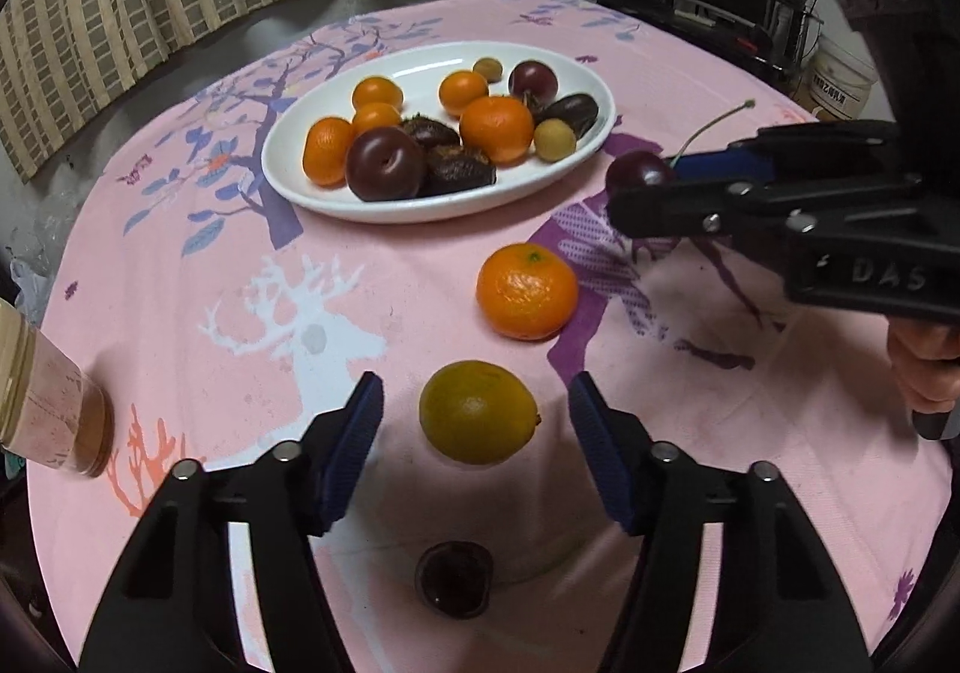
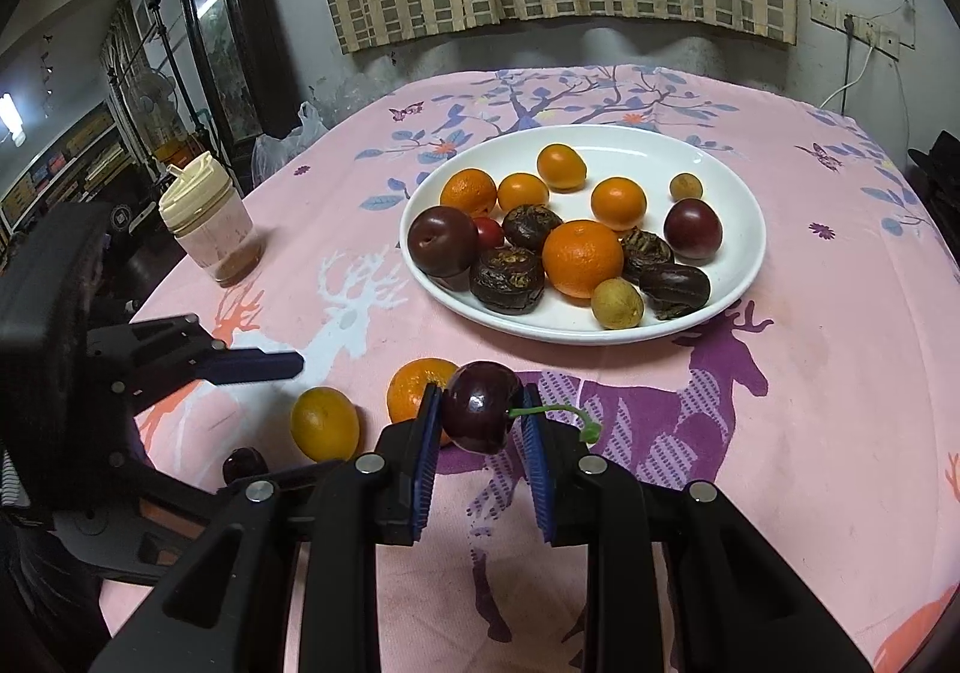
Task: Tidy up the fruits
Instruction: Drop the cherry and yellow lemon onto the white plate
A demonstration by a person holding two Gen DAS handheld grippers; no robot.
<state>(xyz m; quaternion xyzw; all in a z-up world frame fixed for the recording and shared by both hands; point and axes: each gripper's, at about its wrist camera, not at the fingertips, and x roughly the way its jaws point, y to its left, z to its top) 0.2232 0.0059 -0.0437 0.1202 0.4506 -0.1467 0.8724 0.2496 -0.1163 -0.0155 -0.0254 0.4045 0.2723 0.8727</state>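
Note:
A white oval plate (image 1: 576, 169) (image 2: 744, 277) on the pink tablecloth holds several oranges, plums and dark fruits. My right gripper (image 2: 480, 412) (image 1: 630, 181) is shut on a dark cherry (image 2: 480, 406) (image 1: 639, 172) with a green stem, held above the cloth just short of the plate. My left gripper (image 1: 477, 415) is open, its pads on either side of a yellow-green citrus (image 1: 477, 412) (image 2: 324, 424) on the cloth. An orange mandarin (image 1: 527, 290) (image 2: 414, 388) lies beyond it. A dark cherry (image 1: 455, 577) (image 2: 245, 464) lies near the left gripper's base.
A lidded jar (image 2: 210, 220) (image 1: 48, 403) stands at the table's left edge. Curtains and a wall are behind the table; shelves and a cabinet stand off to the sides.

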